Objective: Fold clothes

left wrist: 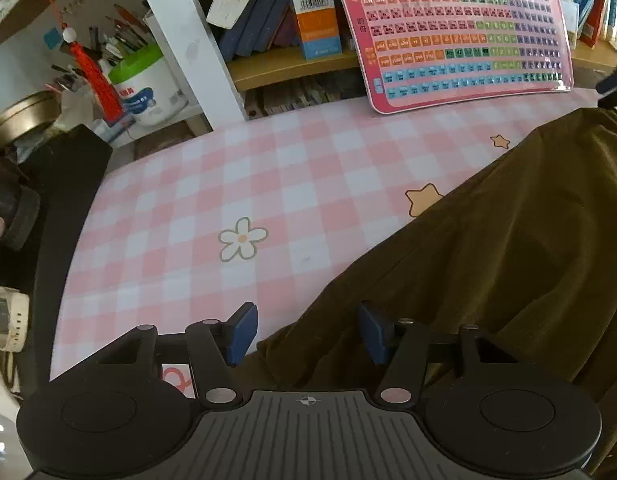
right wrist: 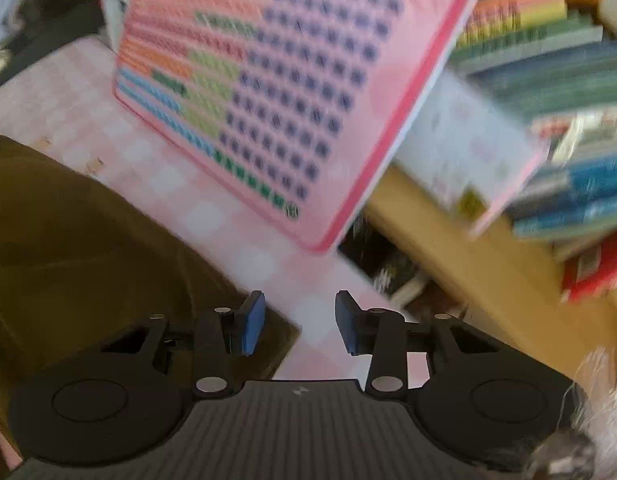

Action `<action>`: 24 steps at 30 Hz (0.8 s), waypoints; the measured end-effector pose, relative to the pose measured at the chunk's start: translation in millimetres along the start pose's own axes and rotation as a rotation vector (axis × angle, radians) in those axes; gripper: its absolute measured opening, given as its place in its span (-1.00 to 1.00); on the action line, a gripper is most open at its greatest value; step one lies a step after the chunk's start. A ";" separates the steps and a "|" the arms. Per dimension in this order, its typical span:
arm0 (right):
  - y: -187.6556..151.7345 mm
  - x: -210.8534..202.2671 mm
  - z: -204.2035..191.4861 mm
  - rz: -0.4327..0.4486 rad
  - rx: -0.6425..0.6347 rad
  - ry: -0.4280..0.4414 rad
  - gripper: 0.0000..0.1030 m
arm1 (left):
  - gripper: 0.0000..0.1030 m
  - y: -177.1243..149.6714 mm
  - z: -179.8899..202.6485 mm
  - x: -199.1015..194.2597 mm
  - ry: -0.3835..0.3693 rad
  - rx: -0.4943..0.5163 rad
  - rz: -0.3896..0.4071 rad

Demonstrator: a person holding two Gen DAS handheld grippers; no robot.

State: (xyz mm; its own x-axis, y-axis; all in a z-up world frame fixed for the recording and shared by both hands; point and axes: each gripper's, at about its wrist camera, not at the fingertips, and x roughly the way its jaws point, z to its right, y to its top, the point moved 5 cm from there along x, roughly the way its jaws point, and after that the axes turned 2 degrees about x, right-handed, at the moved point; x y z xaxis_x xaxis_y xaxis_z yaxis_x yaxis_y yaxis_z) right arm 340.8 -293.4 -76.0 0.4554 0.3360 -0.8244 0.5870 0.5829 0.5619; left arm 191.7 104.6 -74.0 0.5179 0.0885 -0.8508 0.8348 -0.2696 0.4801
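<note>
Left wrist footage shows the left gripper (left wrist: pixel 306 332) held low over a tabletop (left wrist: pixel 212 200) covered in a pink and white checked cloth printed with a flower (left wrist: pixel 243 239) and stars. Its blue-padded fingers (left wrist: pixel 241 334) are seen spread apart, and between them lies the near edge of an olive-brown garment (left wrist: pixel 508 248), which is spread over the right part of the cloth; the pads are not seen pressing on the fabric. A pink learning board (left wrist: pixel 456 32) is propped against a bookshelf (left wrist: pixel 292 66) at the back, and a white tub of pens (left wrist: pixel 148 84) is set on a lower shelf to the left. A wristwatch (left wrist: pixel 6 318) is visible at the left edge. In the right wrist view, which is blurred, the right gripper (right wrist: pixel 300 324) is seen with its fingers (right wrist: pixel 252 324) parted over a corner of the same garment (right wrist: pixel 88 248), which fills the lower left; the left pad stands over the fabric edge, while bare checked cloth shows between the pads. Nothing is seen pinched there. The learning board (right wrist: pixel 308 80) and stacked books (right wrist: pixel 556 100) are seen beyond.
</note>
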 end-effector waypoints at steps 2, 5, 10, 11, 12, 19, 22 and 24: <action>1.6 -1.7 -3.4 -0.009 -0.007 0.046 -0.30 | 0.08 -0.2 -0.6 0.8 -0.015 0.014 -0.006; -2.6 8.8 -10.4 -0.082 -0.063 0.064 -0.30 | 0.09 1.1 -1.2 4.4 -0.031 0.027 -0.020; -6.4 19.7 -6.5 -0.135 -0.072 0.080 -0.23 | 0.15 3.3 -4.2 8.8 -0.054 0.042 -0.032; -6.3 19.7 -6.0 -0.136 -0.071 0.087 -0.23 | 0.15 3.5 -5.3 9.5 -0.063 0.040 -0.034; -6.4 19.6 -5.9 -0.136 -0.069 0.094 -0.24 | 0.18 3.7 -6.4 10.2 -0.070 0.038 -0.035; -7.1 18.5 -5.7 -0.138 -0.058 0.147 -0.69 | 0.21 5.1 -12.6 15.9 -0.124 0.037 -0.050; -7.6 17.9 -6.7 -0.138 -0.056 0.148 -0.74 | 0.15 6.3 -14.4 17.7 -0.144 0.031 -0.068; -9.0 17.9 -8.9 -0.135 -0.049 0.127 -0.76 | 0.00 7.9 -13.7 18.4 -0.170 0.022 -0.088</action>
State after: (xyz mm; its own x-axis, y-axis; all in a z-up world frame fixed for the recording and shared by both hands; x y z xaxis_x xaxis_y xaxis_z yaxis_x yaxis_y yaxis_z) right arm 337.6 -286.0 -96.4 0.2845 0.3415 -0.8958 0.6026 0.6630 0.4442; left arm 210.4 117.3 -83.0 0.4028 -0.0503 -0.9139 0.8700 -0.2893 0.3994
